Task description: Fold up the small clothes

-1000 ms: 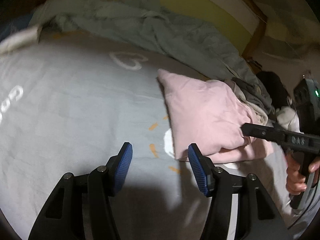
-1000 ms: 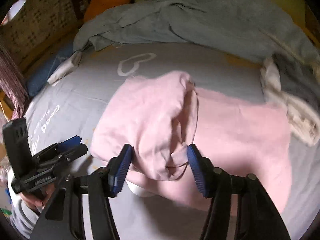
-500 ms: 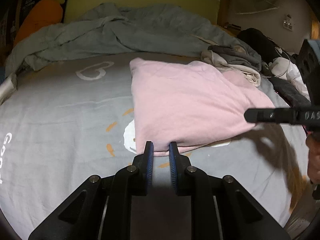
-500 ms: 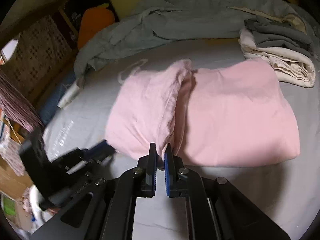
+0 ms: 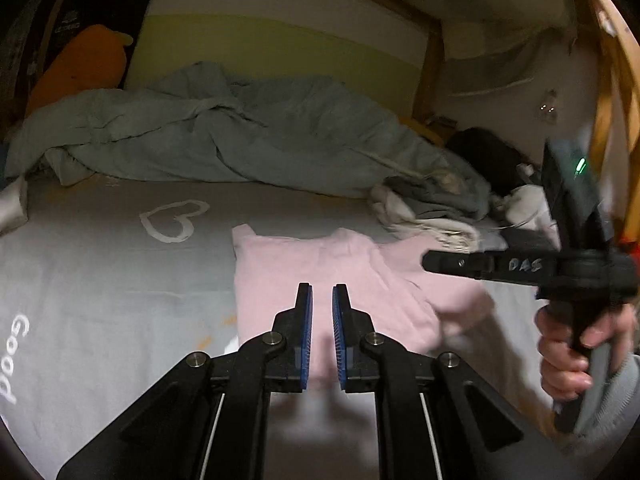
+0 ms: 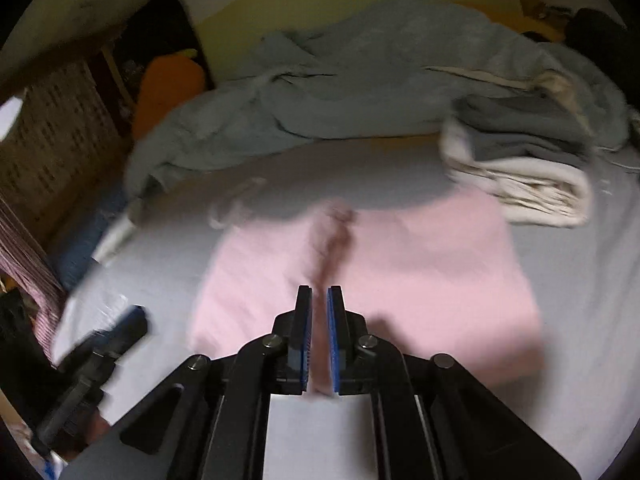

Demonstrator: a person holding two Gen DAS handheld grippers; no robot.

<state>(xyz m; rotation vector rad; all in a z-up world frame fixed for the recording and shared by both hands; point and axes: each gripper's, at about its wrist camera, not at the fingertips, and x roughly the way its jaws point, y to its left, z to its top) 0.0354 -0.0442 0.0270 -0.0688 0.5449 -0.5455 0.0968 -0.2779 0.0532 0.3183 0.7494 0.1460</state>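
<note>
Both the left gripper (image 5: 320, 300) and right gripper (image 6: 319, 300) are pinched on the pink cloth's (image 6: 420, 272) near edge, so lift together, evenly, toward the gray blanket (image 5: 240, 140).

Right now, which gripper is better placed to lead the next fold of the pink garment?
Neither clearly; both grip its near edge. Left gripper pinches near the pink garment's left corner; right gripper pinches its middle ridge.

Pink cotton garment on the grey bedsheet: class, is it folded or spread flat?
Partly folded: the pink cotton garment lies in doubled layers, a raised crease down its middle.
</note>
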